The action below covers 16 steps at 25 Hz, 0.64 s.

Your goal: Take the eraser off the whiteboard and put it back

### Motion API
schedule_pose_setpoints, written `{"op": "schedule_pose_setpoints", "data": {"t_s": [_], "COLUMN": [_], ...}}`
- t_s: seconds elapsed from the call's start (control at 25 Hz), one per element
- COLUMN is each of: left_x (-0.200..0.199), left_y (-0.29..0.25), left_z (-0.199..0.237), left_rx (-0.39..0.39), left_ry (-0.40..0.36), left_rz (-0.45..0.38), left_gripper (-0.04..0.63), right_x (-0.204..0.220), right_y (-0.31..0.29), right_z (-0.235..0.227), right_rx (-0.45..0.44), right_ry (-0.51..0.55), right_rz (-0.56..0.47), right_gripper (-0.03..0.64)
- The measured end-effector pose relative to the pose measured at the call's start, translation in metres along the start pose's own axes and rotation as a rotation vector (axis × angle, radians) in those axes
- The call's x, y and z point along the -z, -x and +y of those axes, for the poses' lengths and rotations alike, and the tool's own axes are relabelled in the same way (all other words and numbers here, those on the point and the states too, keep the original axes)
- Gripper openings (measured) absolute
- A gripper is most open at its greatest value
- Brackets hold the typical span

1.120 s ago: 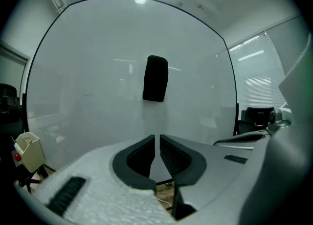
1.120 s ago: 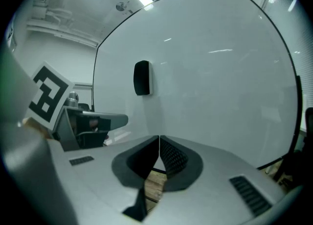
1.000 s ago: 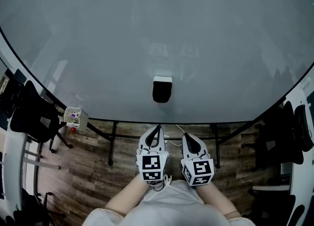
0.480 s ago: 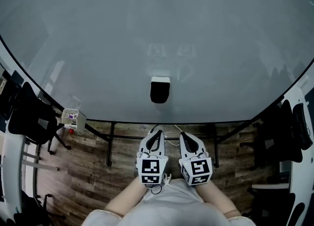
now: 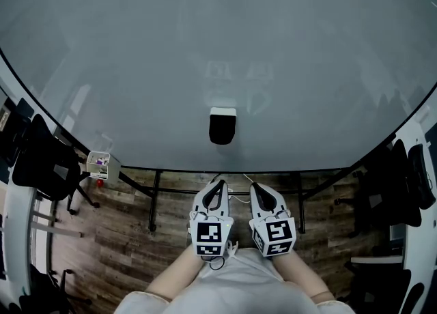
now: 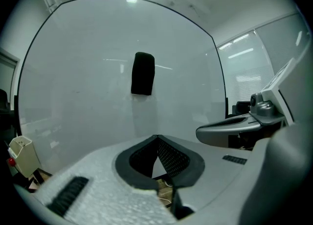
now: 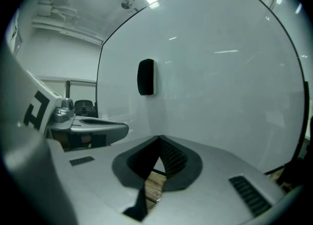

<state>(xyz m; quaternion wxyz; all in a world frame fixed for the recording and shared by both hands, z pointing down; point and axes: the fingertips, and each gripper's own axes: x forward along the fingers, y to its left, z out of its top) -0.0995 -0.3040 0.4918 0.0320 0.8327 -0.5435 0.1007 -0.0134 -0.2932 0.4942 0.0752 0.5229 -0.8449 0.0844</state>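
A black eraser (image 5: pixel 222 126) with a white back clings to the big whiteboard (image 5: pixel 218 46), low on the board and near its middle. It also shows in the left gripper view as a dark block (image 6: pixel 143 73) and in the right gripper view (image 7: pixel 146 77). Both grippers hang side by side below the board, close to the person's body and well short of the eraser. My left gripper (image 5: pixel 217 184) is shut with nothing in it. My right gripper (image 5: pixel 256 186) has its tips together too, empty. Each gripper sees the other beside it.
The whiteboard's stand (image 5: pixel 157 200) has dark legs on a wooden floor. A small white box (image 5: pixel 102 164) sits at the board's lower left. Dark office chairs stand at the left (image 5: pixel 41 159) and at the right (image 5: pixel 403 183).
The view has shifted slightly, so the eraser sits a little higher in the picture than a second ago. Both grippers have kept their place below the board.
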Motion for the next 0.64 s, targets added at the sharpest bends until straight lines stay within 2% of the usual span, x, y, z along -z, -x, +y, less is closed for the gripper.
{"op": "schedule_pose_setpoints", "data": {"t_s": [0.16,0.28,0.64], "left_x": [-0.002,0.001,0.003], "left_y": [0.002,0.002,0.009], "left_z": [-0.001,-0.003,-0.003], "left_rx": [-0.004,0.002,-0.033], "left_ry": [-0.009,0.012,0.02], "left_rz": [-0.002,0.008,0.025], "left_gripper": [0.017,0.017,0.017], "right_x": [0.002,0.002,0.008], "right_y": [0.002,0.004,0.014], "right_z": [0.0,0.0,0.003], "right_rx": [-0.004,-0.004,-0.009], "right_ry": [-0.002,0.001,0.002], "right_rz": [0.01,0.011,0.019], "right_gripper": [0.026,0.026,0.026]}}
